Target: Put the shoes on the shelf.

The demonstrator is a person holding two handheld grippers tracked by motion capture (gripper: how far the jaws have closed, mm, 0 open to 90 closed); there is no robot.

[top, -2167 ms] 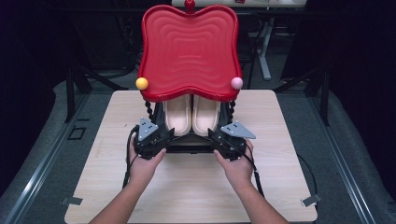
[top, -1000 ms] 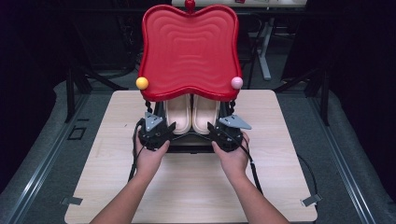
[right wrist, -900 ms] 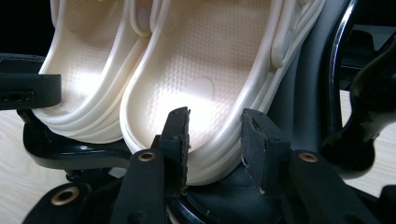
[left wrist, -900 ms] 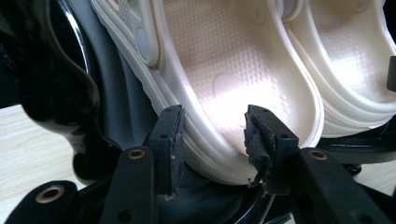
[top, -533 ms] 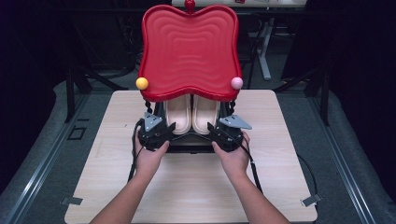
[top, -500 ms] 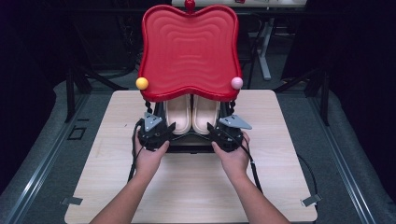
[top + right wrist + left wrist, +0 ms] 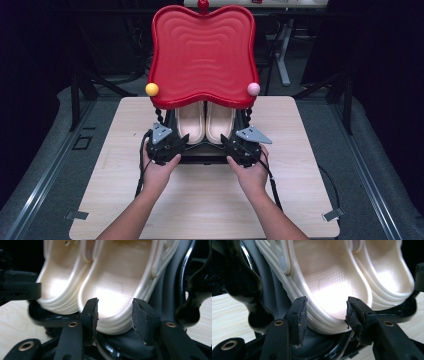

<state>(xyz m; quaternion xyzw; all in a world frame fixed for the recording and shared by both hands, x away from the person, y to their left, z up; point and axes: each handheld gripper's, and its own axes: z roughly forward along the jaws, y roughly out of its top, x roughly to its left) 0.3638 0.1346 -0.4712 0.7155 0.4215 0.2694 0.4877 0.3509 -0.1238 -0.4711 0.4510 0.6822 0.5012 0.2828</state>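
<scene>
— Progress is asked about: how much is judged done?

— Most of it, it seems. Both slippers are seen lying side by side on the black rack (image 7: 202, 158) under the red top (image 7: 202, 55), at the middle of the bench (image 7: 210, 200). The left slipper (image 7: 190, 122) and the right slipper (image 7: 220, 121) are propped with heels toward the person.

— And how are the fingers set?

— On the left gripper (image 7: 325, 312) the fingers (image 7: 298, 312) are spread. They have just been opened wider, and the heel of the left slipper (image 7: 329, 285) is straddled but not pinched. The right gripper (image 7: 114, 312) is set the same way about the heel of the right slipper (image 7: 117, 282): its fingers have just been opened too, with a gap seen at the pads.

— So nothing is gripped?

— Nothing, as far as can be seen. From above, the left gripper (image 7: 179, 142) and the right gripper (image 7: 227, 142) are held low at the front of the rack, one at each heel.

— What is left?

— Placing is judged finished and release nearly so. Only the drawing back of both grippers, clear of the heels, appears to be left.
</scene>
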